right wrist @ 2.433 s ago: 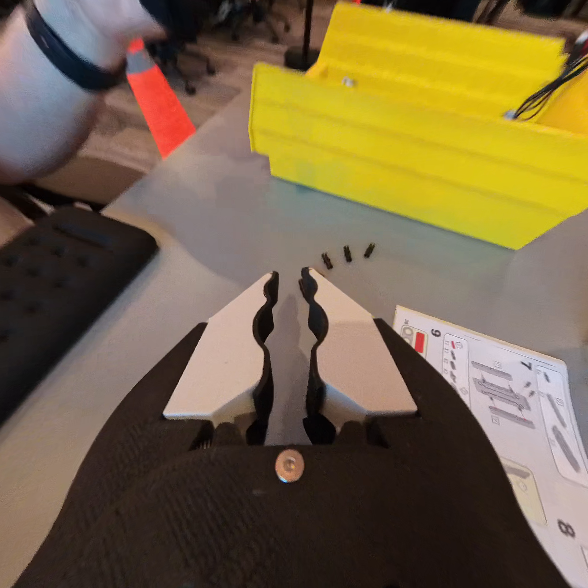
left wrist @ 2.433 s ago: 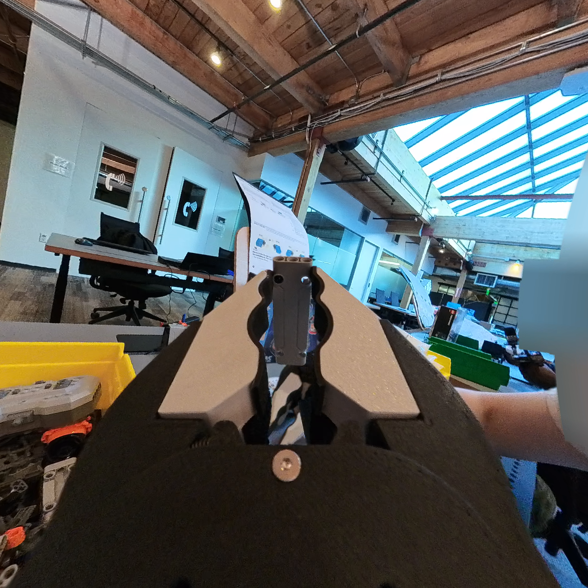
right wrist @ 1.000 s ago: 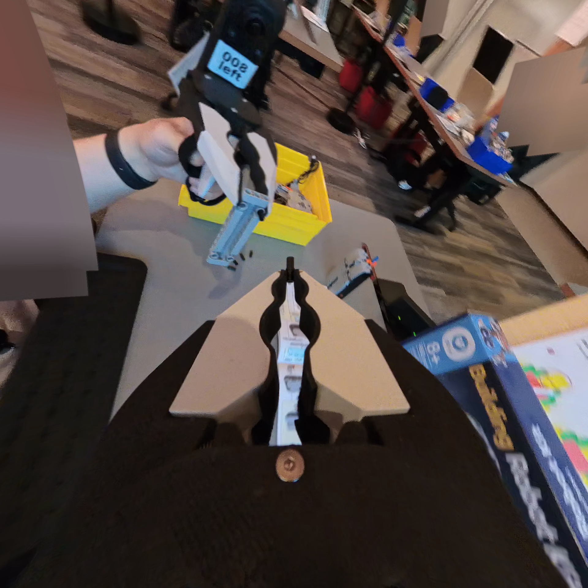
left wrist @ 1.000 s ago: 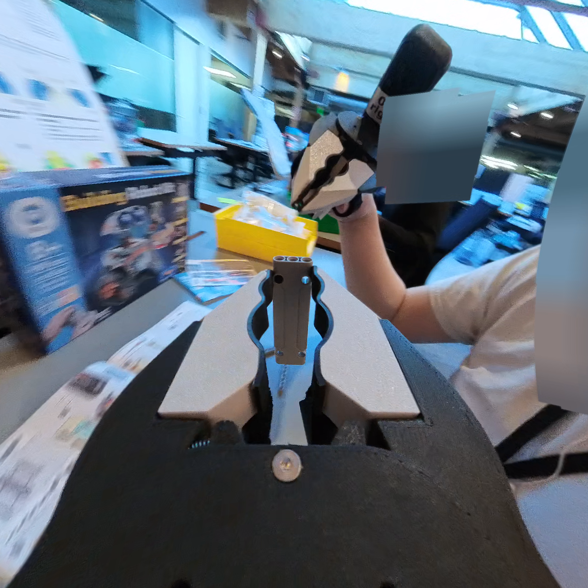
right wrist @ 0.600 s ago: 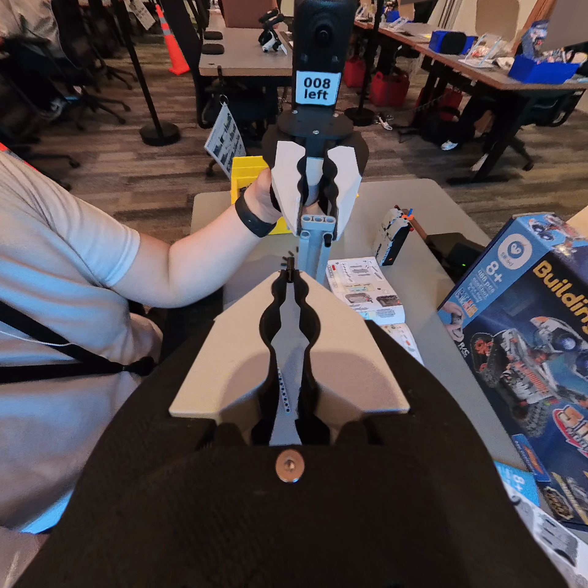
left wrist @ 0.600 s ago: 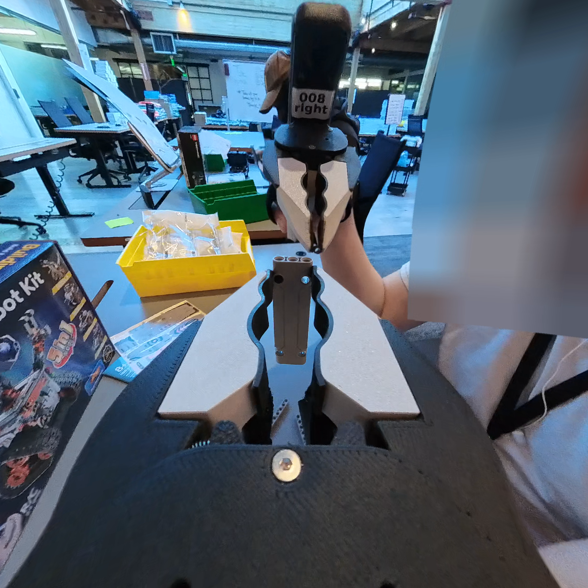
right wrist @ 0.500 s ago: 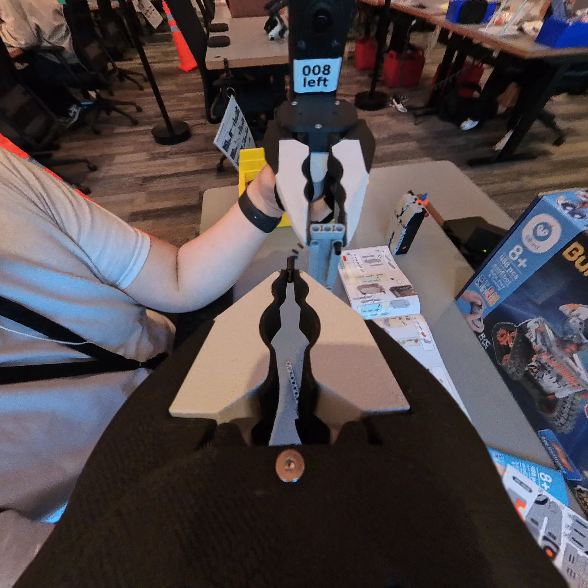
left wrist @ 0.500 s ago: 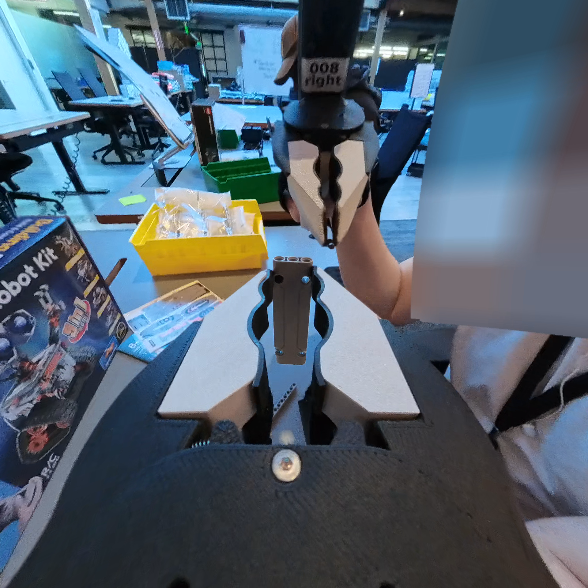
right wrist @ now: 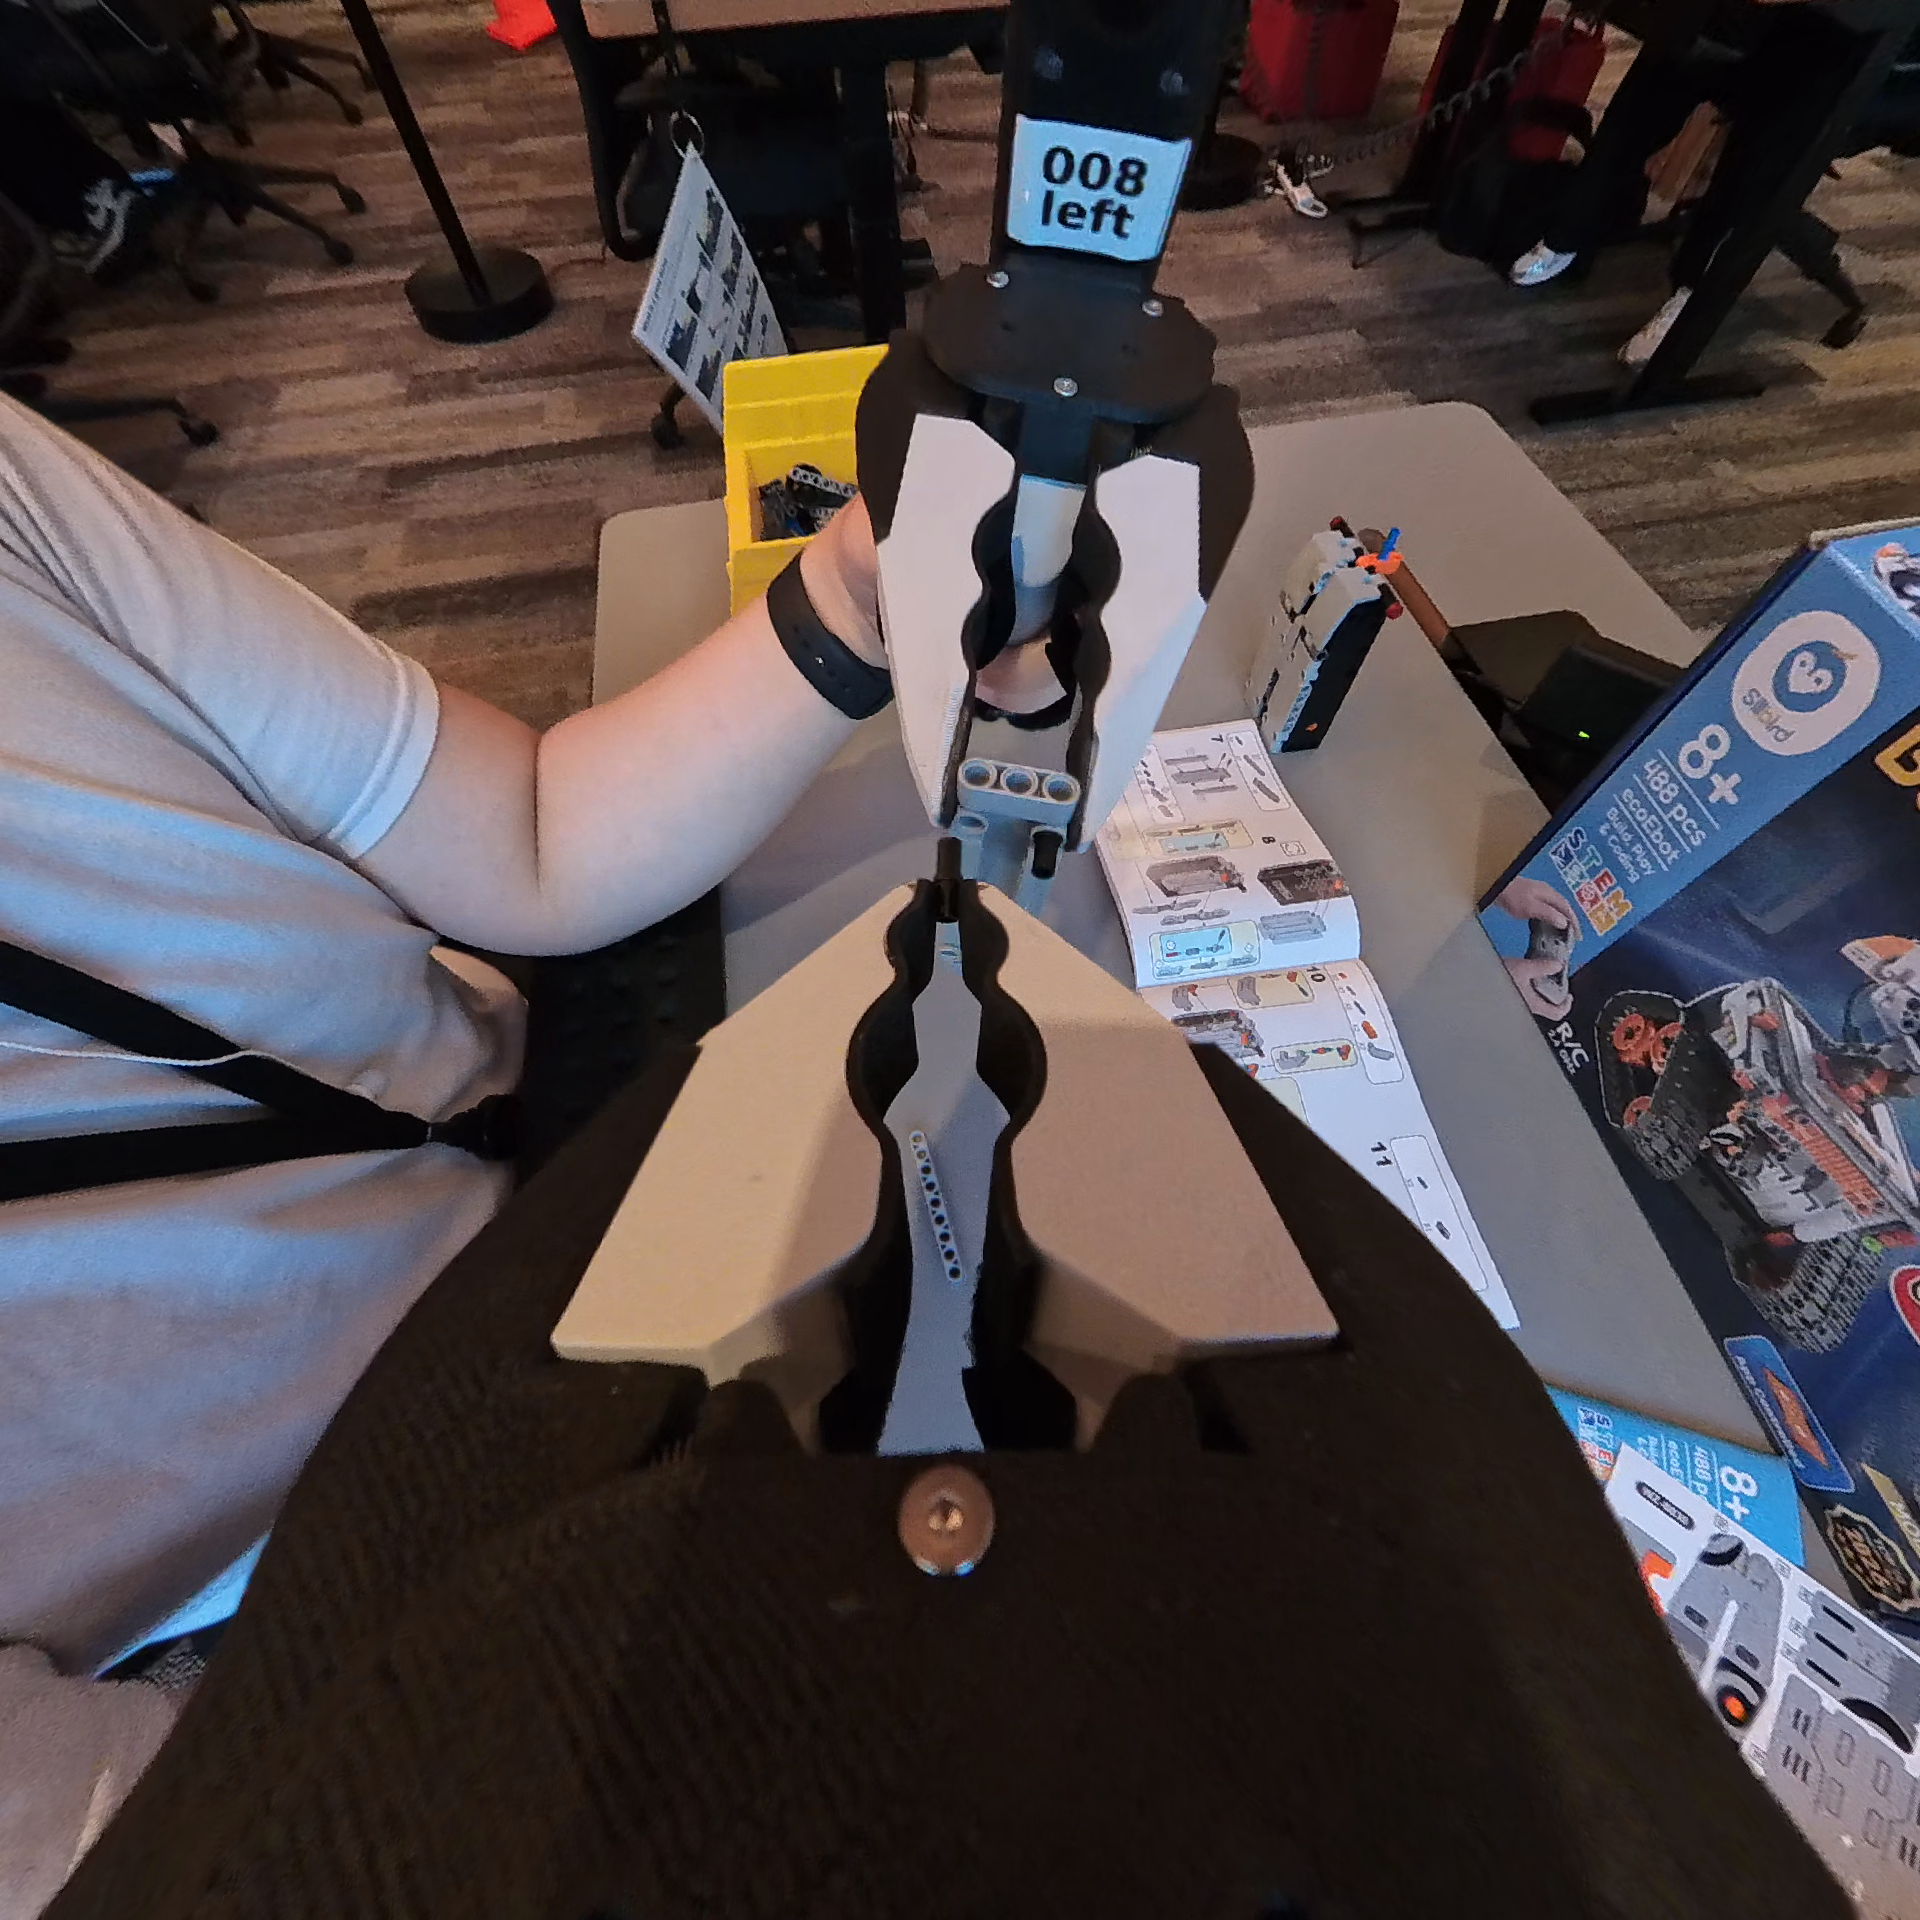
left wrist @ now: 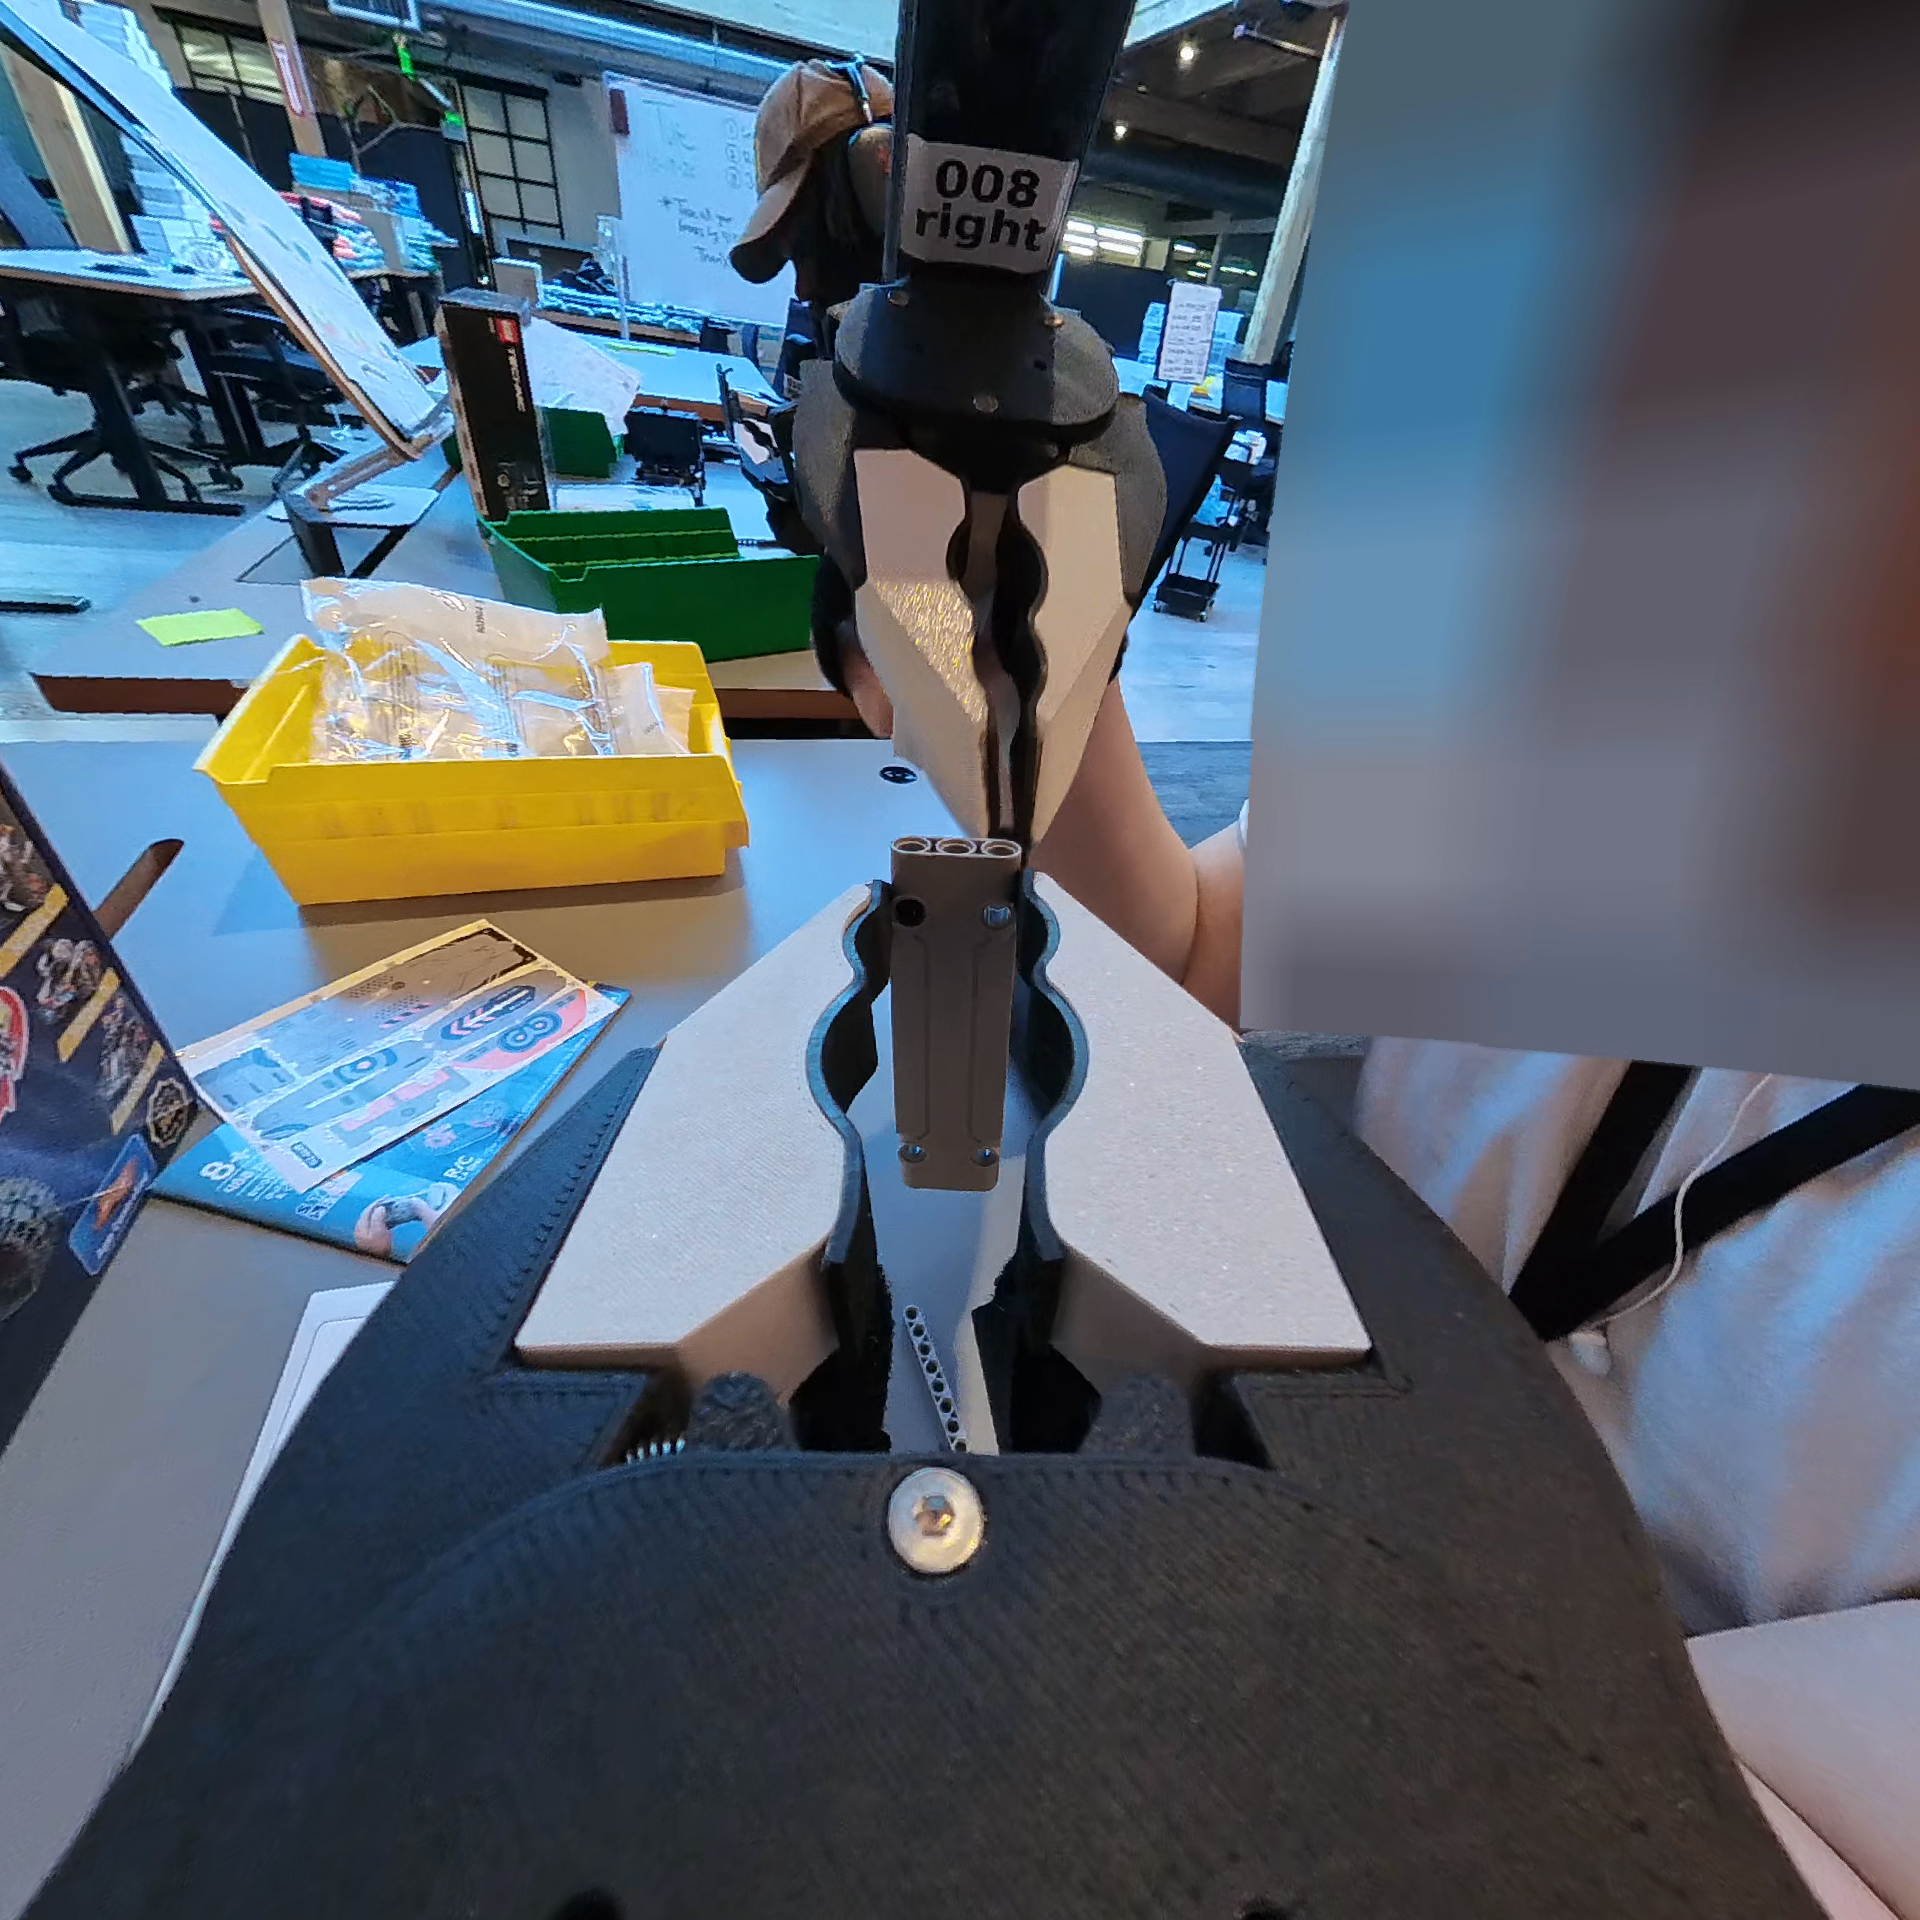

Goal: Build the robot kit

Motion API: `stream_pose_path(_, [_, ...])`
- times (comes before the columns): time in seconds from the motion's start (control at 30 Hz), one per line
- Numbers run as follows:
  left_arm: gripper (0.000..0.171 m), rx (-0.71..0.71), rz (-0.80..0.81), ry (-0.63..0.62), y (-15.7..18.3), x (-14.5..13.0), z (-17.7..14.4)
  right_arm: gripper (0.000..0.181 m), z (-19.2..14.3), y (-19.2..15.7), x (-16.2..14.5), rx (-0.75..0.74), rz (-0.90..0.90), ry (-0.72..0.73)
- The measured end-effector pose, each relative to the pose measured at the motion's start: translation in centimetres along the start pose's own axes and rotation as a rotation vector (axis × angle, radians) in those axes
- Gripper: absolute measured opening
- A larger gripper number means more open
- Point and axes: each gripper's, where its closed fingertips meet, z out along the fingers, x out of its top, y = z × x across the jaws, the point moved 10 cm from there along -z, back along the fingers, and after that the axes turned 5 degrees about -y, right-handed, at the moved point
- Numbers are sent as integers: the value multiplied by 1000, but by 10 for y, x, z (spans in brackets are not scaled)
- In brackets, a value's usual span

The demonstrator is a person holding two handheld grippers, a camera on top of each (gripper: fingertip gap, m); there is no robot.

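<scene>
My left gripper [left wrist: 954,906] is shut on a grey block beam [left wrist: 948,1018] with three holes in its end, held upright in the air. My right gripper [right wrist: 948,906] is shut on a small black pin [right wrist: 948,868]. The two grippers face each other tip to tip. In the left wrist view the right gripper [left wrist: 1000,821] comes down onto the right end hole of the beam. In the right wrist view the left gripper [right wrist: 1016,805] holds the beam [right wrist: 1016,781] with the pin at its lower left corner. I cannot tell whether the pin is in a hole.
On the grey table [right wrist: 1382,831] lie an open instruction booklet [right wrist: 1236,935], a blue kit box [right wrist: 1725,935], a grey and black module [right wrist: 1314,639] and a long holed beam [right wrist: 935,1205]. A yellow bin of bags [left wrist: 468,810] and a sticker sheet [left wrist: 395,1039] are nearby. My left and right fingertips are right by each other.
My right gripper, open over pins on the table 2.4 s ago, now holds a pin. Both grippers turned to face each other and closed in until pin and beam meet.
</scene>
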Motion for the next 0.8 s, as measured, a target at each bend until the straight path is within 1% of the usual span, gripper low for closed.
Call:
stream_pose_path(0.27, [21,-16,-1,7,1,0,2,4,5,-1,2,5,-10,-10])
stream_pose_path(0.8, [22,-36,-13,7,-1,-2,5,4,4,-2,1,-13,-18,-9])
